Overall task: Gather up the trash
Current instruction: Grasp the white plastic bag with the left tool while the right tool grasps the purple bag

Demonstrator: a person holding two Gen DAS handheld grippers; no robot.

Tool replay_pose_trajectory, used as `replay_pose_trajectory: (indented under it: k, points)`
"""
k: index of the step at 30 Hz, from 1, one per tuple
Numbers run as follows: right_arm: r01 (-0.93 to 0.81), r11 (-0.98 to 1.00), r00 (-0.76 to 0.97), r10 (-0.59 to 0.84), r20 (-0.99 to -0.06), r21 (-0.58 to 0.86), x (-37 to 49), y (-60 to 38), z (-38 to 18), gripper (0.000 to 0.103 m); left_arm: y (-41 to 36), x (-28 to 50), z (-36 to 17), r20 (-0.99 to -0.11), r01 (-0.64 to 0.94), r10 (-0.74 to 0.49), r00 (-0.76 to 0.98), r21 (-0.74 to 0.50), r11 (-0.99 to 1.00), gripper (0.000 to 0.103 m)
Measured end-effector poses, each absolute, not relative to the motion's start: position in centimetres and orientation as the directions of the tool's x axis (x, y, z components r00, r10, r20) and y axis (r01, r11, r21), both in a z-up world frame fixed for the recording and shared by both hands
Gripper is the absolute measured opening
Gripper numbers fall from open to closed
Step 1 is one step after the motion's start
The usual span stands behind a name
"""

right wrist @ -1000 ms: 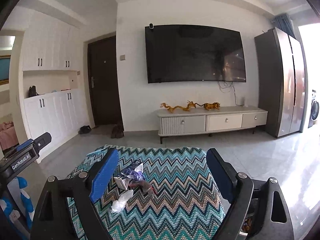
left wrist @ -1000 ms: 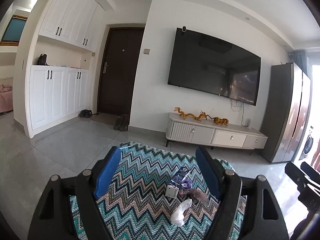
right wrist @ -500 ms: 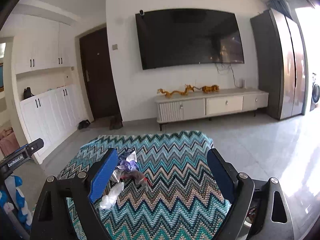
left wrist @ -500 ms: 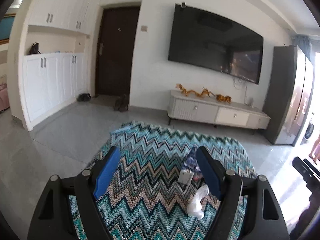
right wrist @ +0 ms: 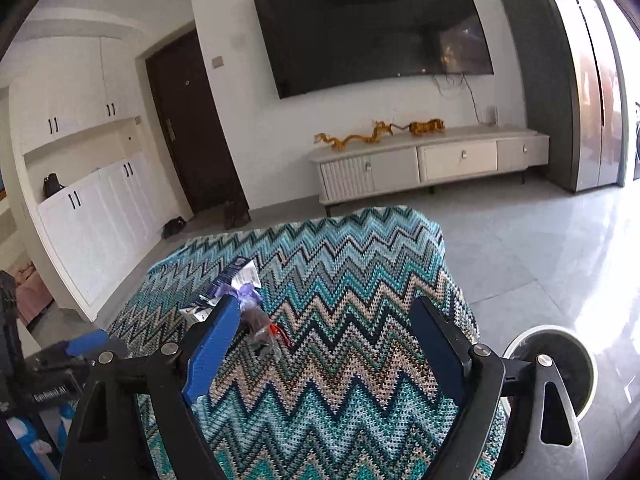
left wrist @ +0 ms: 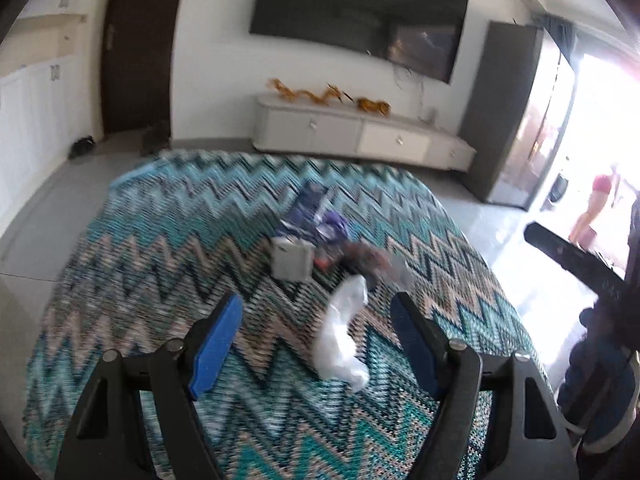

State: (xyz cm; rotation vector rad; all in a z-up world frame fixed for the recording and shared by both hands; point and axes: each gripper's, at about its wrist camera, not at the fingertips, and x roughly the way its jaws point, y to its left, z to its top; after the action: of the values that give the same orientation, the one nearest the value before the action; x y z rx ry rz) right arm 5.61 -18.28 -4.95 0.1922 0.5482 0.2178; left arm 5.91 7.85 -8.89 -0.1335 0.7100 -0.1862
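— Zigzag cloth [left wrist: 224,264], knitted in teal, tan and black, covers the whole table. What lies on it?

— Nearest the left gripper [left wrist: 316,316], a crumpled clear plastic wrapper [left wrist: 342,328] sits between its wide-open blue pads, untouched. Behind that a small grey carton [left wrist: 291,260], then a heap of dark and purple wrappers [left wrist: 320,220] around the middle of the cloth.

— And the other hand?

— The right gripper [right wrist: 326,318] is spread wide too, with nothing in it; bare cloth lies between its fingers, and the heap sits beside its left pad. Both sets of jaws have just eased in slightly.

— Any room around?

— Plenty toward the cloth's right and far edges. A round bin [right wrist: 560,364] stands off the near right corner. Beyond is glossy grey floor tile [right wrist: 520,248], a pale low TV cabinet [right wrist: 432,168] with gold figurines, and a dark wall television [right wrist: 372,28].
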Motion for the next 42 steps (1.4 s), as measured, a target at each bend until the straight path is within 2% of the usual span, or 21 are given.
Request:
replay_pose_trajectory:
  k: [3,11,14,16,18,28,36,39,42]
  points:
    - [-0.16,0.956,0.82,0.267,-0.506,0.245,6.5,-18.1,-5.7,0.086,7.3,6.9,-10.3,-0.659,0.139,-0.236,0.714,-0.196,0.971,0.073]
    - [-0.283,0.928,0.751,0.372,-0.546,0.242,10.5,-14.9,-7.2,0.081,7.2,10.0,-13.6,-0.719,0.16,-0.283,0.635,-0.236,0.959,0.056]
    - [-0.343,0.907,0.719,0.421,-0.553,0.245,12.0,-13.0,-7.7,0.077,7.2,10.9,-14.5,-0.73,0.173,-0.305,0.611,-0.253,0.952,0.052]
    - [-0.384,0.886,0.687,0.462,-0.56,0.26,13.2,-11.6,-8.1,0.075,7.1,11.3,-14.9,-0.737,0.179,-0.313,0.599,-0.258,0.949,0.044]
    - [-0.409,0.869,0.659,0.492,-0.569,0.278,14.3,-10.4,-8.6,0.07,7.2,11.8,-15.5,-0.741,0.178,-0.324,0.589,-0.272,0.946,0.04]
    - [-0.446,0.83,0.545,0.548,-0.634,0.334,19.1,-5.9,-11.2,0.061,7.9,11.5,-16.0,-0.719,0.185,-0.345,0.603,-0.295,0.937,0.036]
    - [-0.423,0.826,0.506,0.556,-0.659,0.373,20.8,-4.4,-12.2,0.058,7.4,11.7,-16.4,-0.713,0.193,-0.359,0.602,-0.306,0.932,0.036]
    - [-0.39,0.826,0.489,0.561,-0.668,0.408,21.4,-4.8,-13.0,0.051,7.5,11.7,-16.4,-0.713,0.195,-0.359,0.602,-0.305,0.932,0.036]
    - [-0.37,0.83,0.485,0.556,-0.675,0.419,21.9,-5.5,-13.3,0.035,7.5,11.7,-16.4,-0.714,0.195,-0.359,0.602,-0.304,0.932,0.036]
